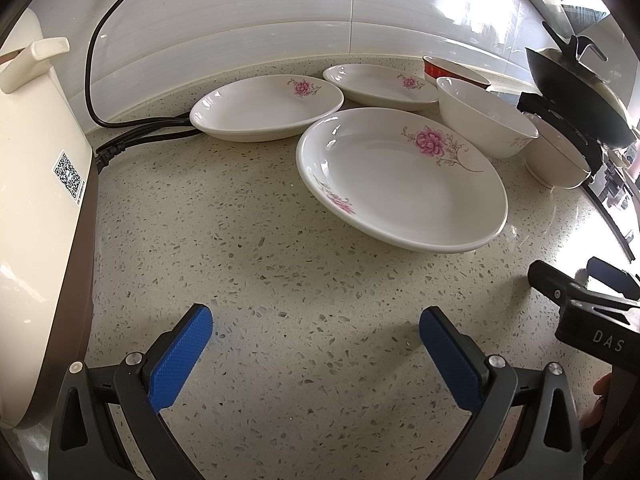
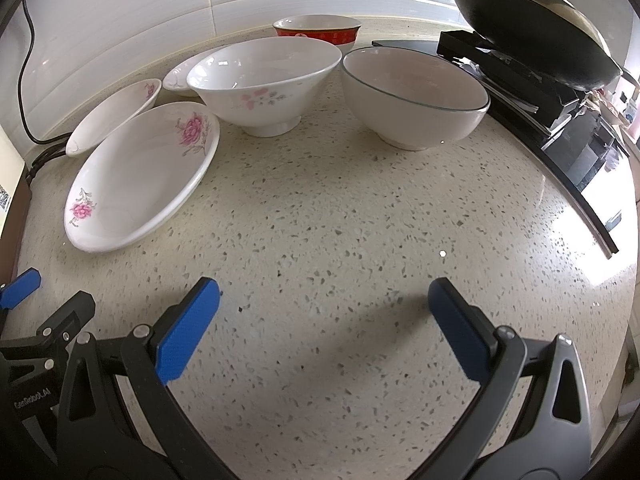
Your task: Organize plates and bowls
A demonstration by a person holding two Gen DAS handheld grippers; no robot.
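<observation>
Seemingly nothing had yet been sorted; every dish stood separately on the speckled countertop, none stacked on another. Three flowered plates lay toward the tiled wall: the nearest plate sat in front, a second plate behind it to the left beside the black power cord, and a third plate farther back; whether the rims of the front two touched could not be told. Three bowls stood to the right of the plates: a flowered white bowl, a plain bowl with a thin dark rim line just beside it, and a red bowl behind them near the wall; a black wok rested on the stove beyond, and a cream appliance stood at the far left.

The left gripper hovered low over bare counter, well short of the nearest plate, its blue pads spread wide and holding nothing; the right gripper did likewise in front of the bowls, fingers apart and empty.

By my judgement the task stood at its very start; gathering the plates into one stack and nesting the bowls all remained to be done.
</observation>
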